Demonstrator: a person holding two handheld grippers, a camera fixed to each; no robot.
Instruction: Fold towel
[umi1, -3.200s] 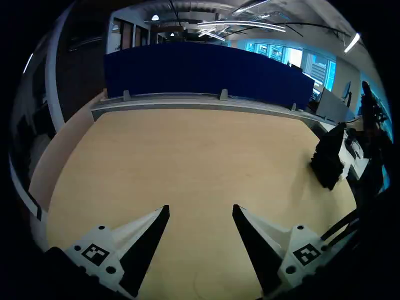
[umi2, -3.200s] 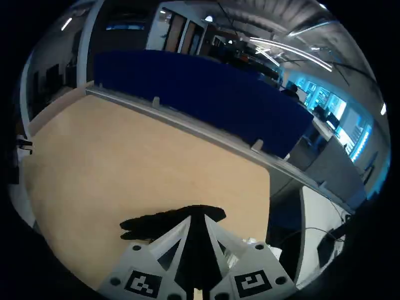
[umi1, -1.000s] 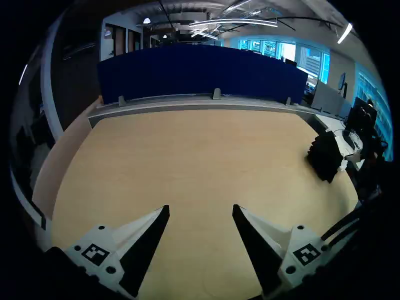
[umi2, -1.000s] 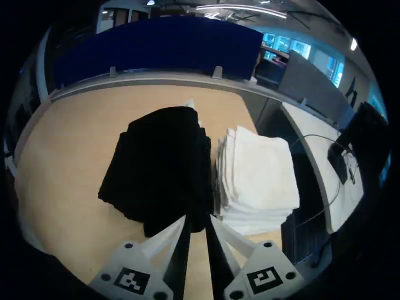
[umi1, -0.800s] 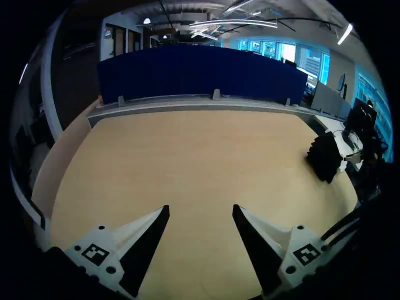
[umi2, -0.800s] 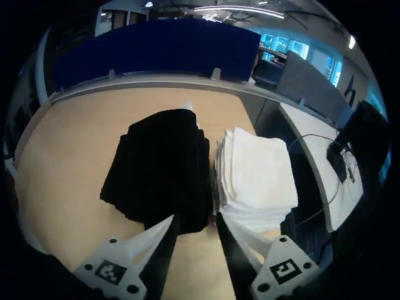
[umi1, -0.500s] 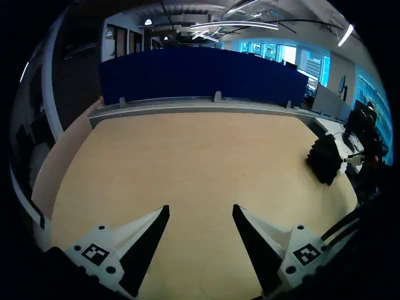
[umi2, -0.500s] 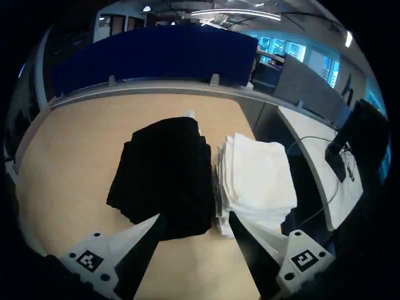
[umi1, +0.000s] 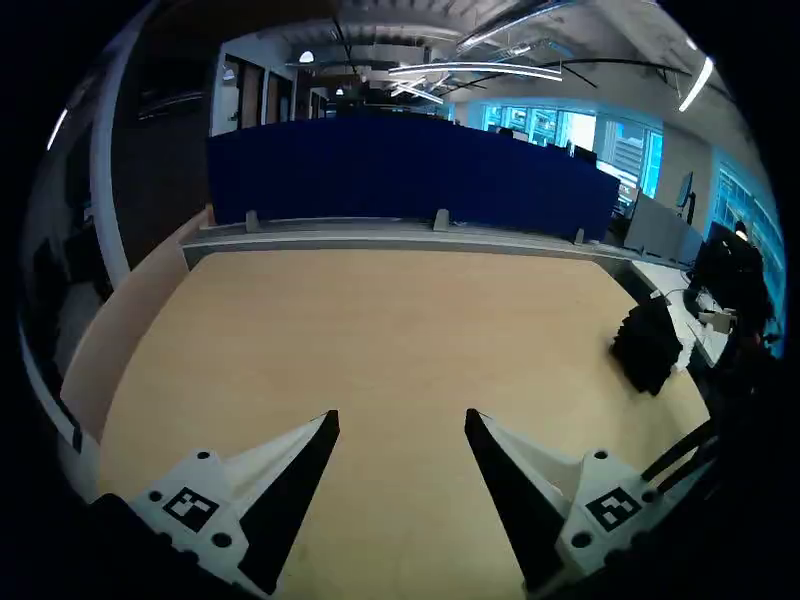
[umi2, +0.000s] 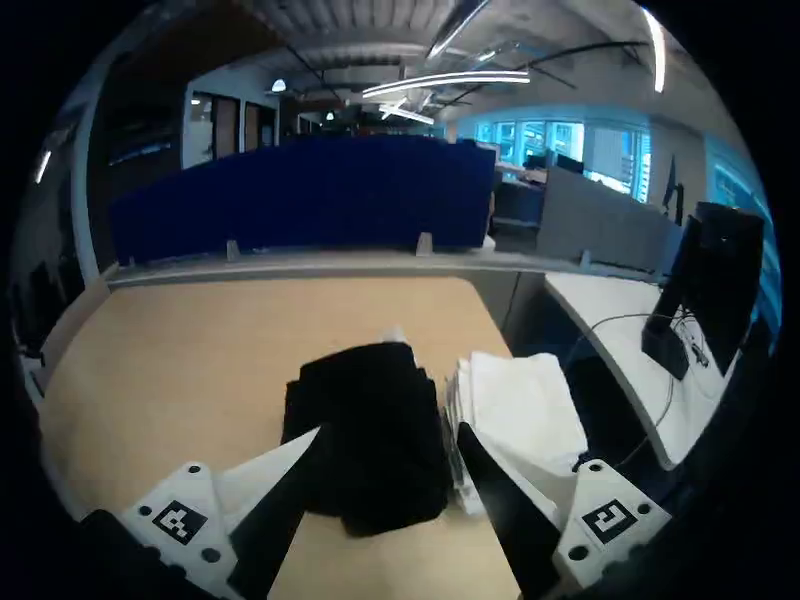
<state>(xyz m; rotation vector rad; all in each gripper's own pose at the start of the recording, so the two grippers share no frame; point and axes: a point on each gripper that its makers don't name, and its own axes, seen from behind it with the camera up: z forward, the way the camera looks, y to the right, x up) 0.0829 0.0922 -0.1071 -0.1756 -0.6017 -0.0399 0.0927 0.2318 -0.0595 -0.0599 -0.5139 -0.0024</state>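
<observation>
At the bottom of the left gripper view, spread wide and empty over the bare table (umi1: 380, 310): the left gripper (umi1: 400, 420), with black towels (umi1: 648, 345) far off at the right edge, well clear of the jaws and too small to read folds or long axis. At the bottom of the right gripper view, likewise parted and gripping nothing: the right gripper (umi2: 390, 428), black towels (umi2: 365, 400) straight ahead between the fingers, long axis running up the frame, white towels (umi2: 515, 410) just beside on the right. Judged far nearer to the right gripper; near corners hidden behind the fingers, contact impossible to tell.
</observation>
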